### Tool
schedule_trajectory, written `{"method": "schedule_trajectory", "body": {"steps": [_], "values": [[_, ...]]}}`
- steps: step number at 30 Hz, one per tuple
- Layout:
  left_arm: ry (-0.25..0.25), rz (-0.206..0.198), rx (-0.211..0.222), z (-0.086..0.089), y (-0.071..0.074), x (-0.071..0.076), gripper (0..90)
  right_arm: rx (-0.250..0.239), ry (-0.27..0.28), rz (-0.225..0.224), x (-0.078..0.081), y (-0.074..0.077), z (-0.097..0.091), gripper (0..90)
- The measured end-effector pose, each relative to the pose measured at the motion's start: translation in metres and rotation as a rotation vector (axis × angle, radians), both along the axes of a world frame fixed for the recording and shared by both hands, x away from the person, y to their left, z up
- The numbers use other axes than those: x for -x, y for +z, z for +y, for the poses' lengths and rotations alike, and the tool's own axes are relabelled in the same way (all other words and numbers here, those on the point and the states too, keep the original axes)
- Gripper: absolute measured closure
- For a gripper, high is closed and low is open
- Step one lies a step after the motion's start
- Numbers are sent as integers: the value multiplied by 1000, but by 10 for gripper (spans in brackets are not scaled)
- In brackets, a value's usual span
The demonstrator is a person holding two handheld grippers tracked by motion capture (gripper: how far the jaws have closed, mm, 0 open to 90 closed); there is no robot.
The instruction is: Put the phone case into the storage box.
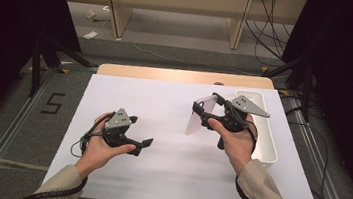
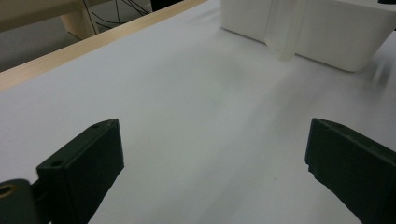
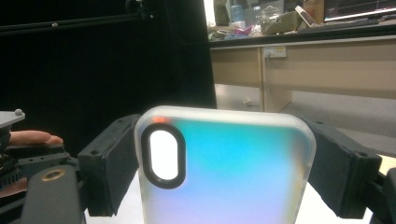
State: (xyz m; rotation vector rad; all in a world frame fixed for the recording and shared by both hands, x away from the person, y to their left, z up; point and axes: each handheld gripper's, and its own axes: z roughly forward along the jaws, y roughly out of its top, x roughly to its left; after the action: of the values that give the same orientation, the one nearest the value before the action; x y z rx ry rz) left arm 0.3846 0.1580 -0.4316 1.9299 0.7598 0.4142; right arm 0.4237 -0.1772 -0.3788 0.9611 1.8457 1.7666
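Note:
A translucent phone case [image 3: 233, 172] with an oval camera cut-out stands upright between the jaws of my right gripper [image 3: 224, 140], which is shut on its two long edges. From the high view the case [image 1: 196, 121] hangs from the right gripper [image 1: 207, 104] just above the white table sheet, left of a white bin. My left gripper [image 1: 139, 131] hovers low over the sheet at the left, open with nothing between its jaws. Along the left gripper [image 2: 215, 140], the case [image 2: 284, 32] shows far off in front of the bin.
A long white bin [image 1: 266, 140] lies along the table's right side, also in the left gripper view [image 2: 336, 37]. The white sheet [image 1: 156, 172] covers a wooden table [image 1: 182, 75]. Black stands, cables and wooden shelving lie beyond the far edge.

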Motion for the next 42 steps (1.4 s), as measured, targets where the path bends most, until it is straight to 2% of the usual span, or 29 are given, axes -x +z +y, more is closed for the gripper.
{"method": "schedule_trajectory", "body": {"steps": [17,42], "values": [[13,0,-11,9,-2,1,38,-9,-21,-7,-2,4,-6,184],[21,-2,-8,12,-3,1,41,-13,-65,-25,-5,10,-21,184]]}}
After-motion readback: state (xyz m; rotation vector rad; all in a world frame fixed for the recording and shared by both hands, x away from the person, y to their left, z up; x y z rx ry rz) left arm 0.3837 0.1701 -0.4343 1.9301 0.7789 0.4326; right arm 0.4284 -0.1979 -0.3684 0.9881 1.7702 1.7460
